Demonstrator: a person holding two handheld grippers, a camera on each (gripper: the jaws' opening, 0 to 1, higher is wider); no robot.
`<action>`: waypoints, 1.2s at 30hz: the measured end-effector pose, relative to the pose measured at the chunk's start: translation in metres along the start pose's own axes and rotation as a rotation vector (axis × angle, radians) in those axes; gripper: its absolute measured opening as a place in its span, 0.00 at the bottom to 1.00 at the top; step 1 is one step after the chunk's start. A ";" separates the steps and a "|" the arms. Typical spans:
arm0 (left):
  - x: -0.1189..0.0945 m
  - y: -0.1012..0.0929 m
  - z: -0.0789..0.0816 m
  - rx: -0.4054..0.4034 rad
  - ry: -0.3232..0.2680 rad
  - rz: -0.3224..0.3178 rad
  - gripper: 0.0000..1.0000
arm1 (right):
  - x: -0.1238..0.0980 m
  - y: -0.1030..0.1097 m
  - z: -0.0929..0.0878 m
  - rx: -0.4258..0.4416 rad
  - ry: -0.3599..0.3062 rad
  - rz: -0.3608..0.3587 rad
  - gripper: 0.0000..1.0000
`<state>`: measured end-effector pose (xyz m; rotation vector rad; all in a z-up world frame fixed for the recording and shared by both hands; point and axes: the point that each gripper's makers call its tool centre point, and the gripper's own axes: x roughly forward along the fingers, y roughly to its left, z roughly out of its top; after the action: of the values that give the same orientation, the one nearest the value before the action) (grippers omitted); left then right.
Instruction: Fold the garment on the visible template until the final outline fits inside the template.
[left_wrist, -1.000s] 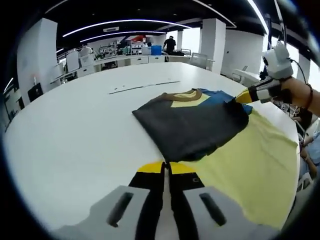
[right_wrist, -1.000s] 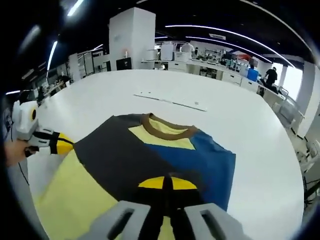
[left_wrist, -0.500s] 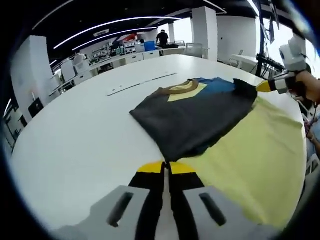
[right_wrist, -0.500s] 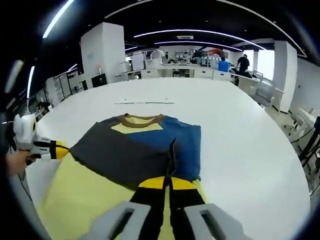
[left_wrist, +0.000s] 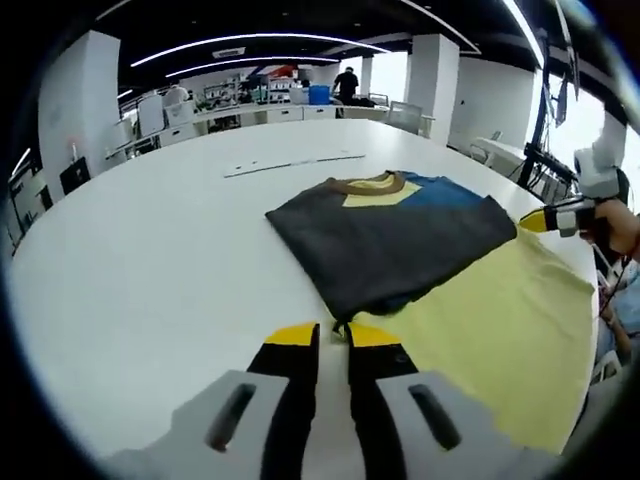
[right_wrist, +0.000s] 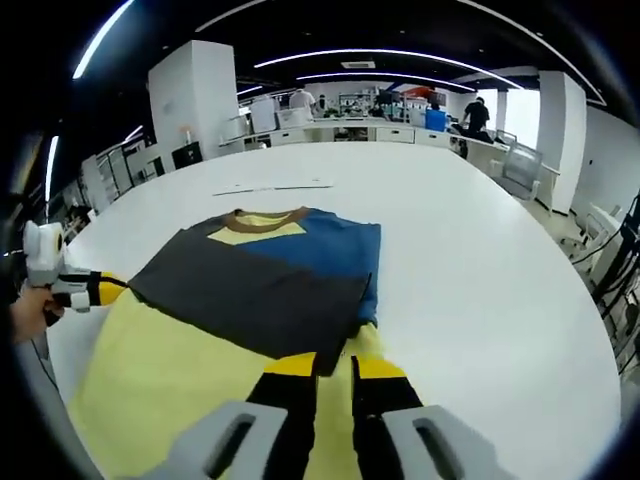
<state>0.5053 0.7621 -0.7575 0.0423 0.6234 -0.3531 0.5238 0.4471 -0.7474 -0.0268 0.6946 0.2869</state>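
While the garment (left_wrist: 400, 235) lies folded on the round white worktop (left_wrist: 150, 260), its dark grey panel is turned over a blue section, w/ a brown collar and a yellow patch showing at the far end. Under and nearer than the garment spreads the pale yellow template (left_wrist: 500, 340), the dark fold covering its far part. In the right gripper view the same garment (right_wrist: 265, 270) sits mid-worktop (right_wrist: 480, 250), blue part to the right, yellow template (right_wrist: 170, 380) running near and left.

Left tool (left_wrist: 335, 335): yellow-tipped black jaws slightly apart, tips just at the near corner of the dark fold; can't tell if cloth is between them. Right tool (right_wrist: 335, 365): jaws parted by a narrow gap, tips at the garment's near edge over the template, nothing clearly pinched.

Each tool also shows in the other's view, at the template's edge — right tool at far right in the left gripper view, left tool at far left in the right gripper view, each gripped by a hand (right_wrist: 25, 310).

Beyond: thin strips (left_wrist: 290, 163) on the far worktop, white columns (right_wrist: 195, 95), desks, a person in dark clothes (left_wrist: 347, 83) standing far off.
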 end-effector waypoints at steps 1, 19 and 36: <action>0.000 -0.001 -0.001 -0.007 0.001 -0.004 0.08 | 0.000 -0.003 0.001 -0.004 -0.001 0.000 0.10; 0.008 -0.009 -0.007 -0.075 0.025 -0.028 0.01 | 0.032 -0.025 0.001 -0.125 0.090 0.132 0.13; 0.001 0.006 -0.007 0.165 0.092 0.056 0.00 | 0.045 -0.021 0.009 -0.175 0.081 0.114 0.00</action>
<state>0.5043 0.7685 -0.7647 0.2341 0.6813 -0.3494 0.5681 0.4392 -0.7706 -0.1664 0.7507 0.4579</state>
